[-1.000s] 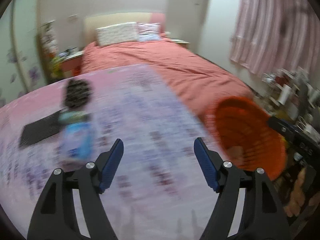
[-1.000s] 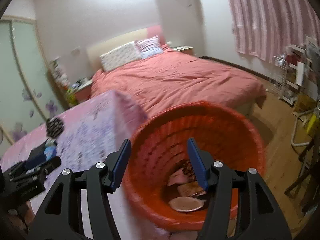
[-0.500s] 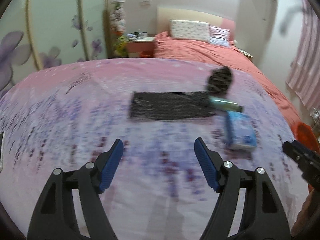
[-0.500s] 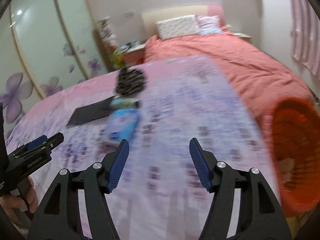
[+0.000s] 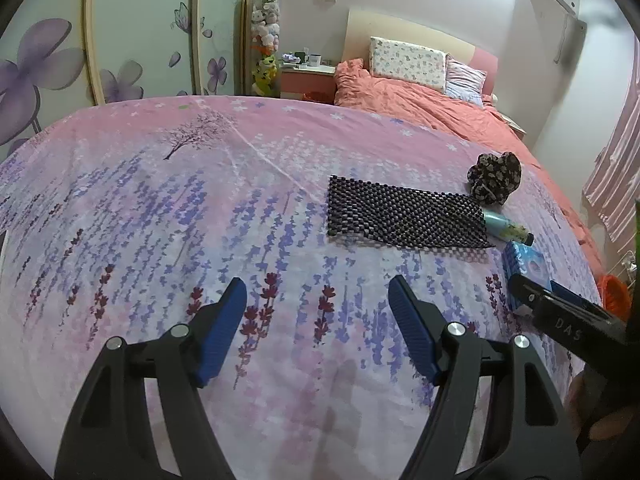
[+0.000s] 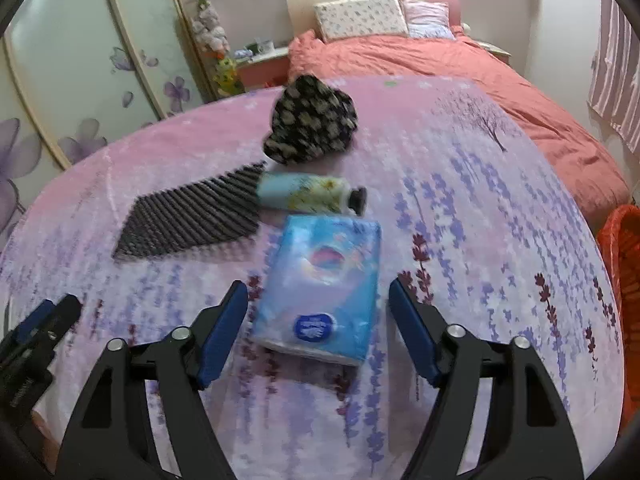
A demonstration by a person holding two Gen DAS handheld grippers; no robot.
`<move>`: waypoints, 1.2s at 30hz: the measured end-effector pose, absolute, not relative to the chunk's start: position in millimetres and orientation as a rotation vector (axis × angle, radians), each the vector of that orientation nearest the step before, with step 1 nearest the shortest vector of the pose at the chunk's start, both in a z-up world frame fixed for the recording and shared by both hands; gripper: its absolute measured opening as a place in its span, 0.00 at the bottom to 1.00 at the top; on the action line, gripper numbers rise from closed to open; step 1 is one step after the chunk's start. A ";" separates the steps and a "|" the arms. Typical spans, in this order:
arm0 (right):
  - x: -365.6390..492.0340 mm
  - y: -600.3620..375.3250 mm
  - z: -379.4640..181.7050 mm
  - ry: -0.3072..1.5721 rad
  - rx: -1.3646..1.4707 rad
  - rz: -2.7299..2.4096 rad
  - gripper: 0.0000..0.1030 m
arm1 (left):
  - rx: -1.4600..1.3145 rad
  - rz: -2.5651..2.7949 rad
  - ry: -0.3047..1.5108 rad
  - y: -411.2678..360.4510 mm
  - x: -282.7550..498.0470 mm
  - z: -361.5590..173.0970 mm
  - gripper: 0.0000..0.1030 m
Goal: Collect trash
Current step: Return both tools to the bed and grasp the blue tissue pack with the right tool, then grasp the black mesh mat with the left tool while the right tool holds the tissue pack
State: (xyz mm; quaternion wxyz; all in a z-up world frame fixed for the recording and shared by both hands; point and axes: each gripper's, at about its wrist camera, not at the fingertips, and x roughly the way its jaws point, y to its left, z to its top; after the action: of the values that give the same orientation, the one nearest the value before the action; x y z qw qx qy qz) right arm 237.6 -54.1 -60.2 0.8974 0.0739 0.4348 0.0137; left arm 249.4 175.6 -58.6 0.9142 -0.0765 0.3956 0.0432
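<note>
**Blue tissue pack between the right tongs on the lavender-print cloth**

Left wrist view: pink and purple cloth with a lavender print covers the worktop (image 5: 168,208). The left tongs (image 5: 318,326) hang released over a bare stretch of it, nothing between the blue pads. Farther right lies a black mesh mat (image 5: 404,218), with a dark flowered pouch (image 5: 496,178) beyond its far right corner. A pale blue tube (image 5: 506,228) touches the mat's right end, and the blue tissue pack (image 5: 524,266) sits just nearer than the tube. The right tongs (image 5: 536,296) come in from the right edge, over the pack. An orange basket (image 5: 614,296) shows at the far right.

Right wrist view: the right tongs (image 6: 318,316) stand apart, with the near end of the blue tissue pack (image 6: 324,280) between the pads; neither pad presses it. The tube (image 6: 304,194), mat (image 6: 196,216) and pouch (image 6: 312,120) lie beyond. The left tongs (image 6: 44,320) show at the left edge. The orange basket (image 6: 622,248) stands at the right edge.
</note>
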 end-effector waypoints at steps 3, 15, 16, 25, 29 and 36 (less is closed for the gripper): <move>229.2 -67.3 -59.1 0.898 0.146 0.016 0.51 | -0.157 0.080 0.816 169.9 254.8 -59.0 0.70; 205.6 -113.0 -62.0 0.900 0.138 -0.116 0.52 | -0.095 0.036 0.851 114.4 324.7 -59.4 0.75; 206.1 -110.7 -62.1 0.903 0.126 -0.121 0.52 | -0.084 0.044 0.858 112.0 329.3 -61.2 0.75; 207.4 -118.0 -61.9 0.901 0.140 -0.113 0.52 | -0.105 0.082 0.921 105.4 360.5 -78.5 0.83; 207.3 -117.9 -61.8 0.901 0.142 -0.112 0.52 | -0.069 0.098 0.916 98.4 361.2 -82.4 0.85; 207.3 -118.3 -61.9 0.901 0.142 -0.112 0.53 | -0.043 0.097 0.908 92.2 361.5 -82.0 0.59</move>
State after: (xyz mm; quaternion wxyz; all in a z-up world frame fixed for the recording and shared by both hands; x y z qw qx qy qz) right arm 207.3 -118.3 -61.9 0.8964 0.0685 0.4346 -0.0539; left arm 361.5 92.2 -82.0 0.8972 -0.0206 0.4386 0.0470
